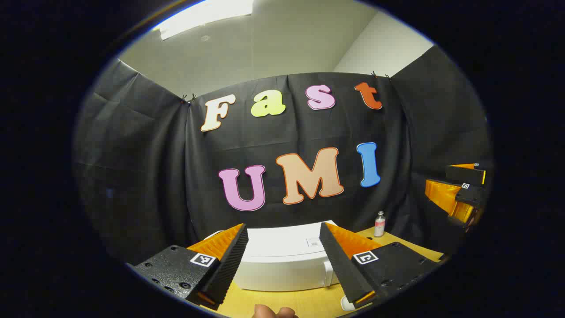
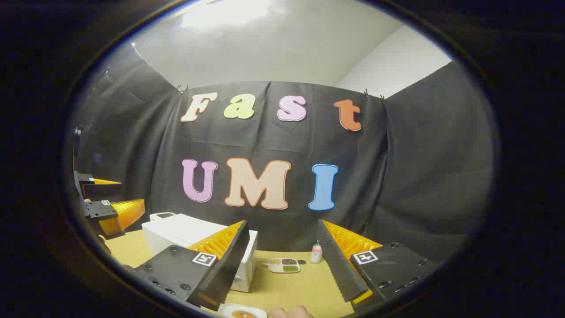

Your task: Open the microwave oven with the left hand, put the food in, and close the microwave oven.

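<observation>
A white microwave oven [image 1: 282, 265] stands on the wooden table straight ahead of my left gripper [image 1: 283, 226], and its door looks closed. My left gripper is open, held above the table short of the oven, with nothing between its fingers. In the right gripper view the microwave oven [image 2: 185, 232] stands to the left, and a white plate with brown food [image 2: 242, 312] lies at the bottom edge, just below my open right gripper [image 2: 283, 222]. A rim of this plate [image 1: 348, 304] peeks out under the left gripper's right finger.
A small bottle [image 2: 316, 253] and a divided tray of food [image 2: 284, 265] stand on the table [image 2: 300, 287] near the back wall. The right gripper [image 1: 437, 176] hangs at the far right; the left gripper [image 2: 131, 192] hangs at the far left. A hand [image 1: 273, 312] shows at the bottom.
</observation>
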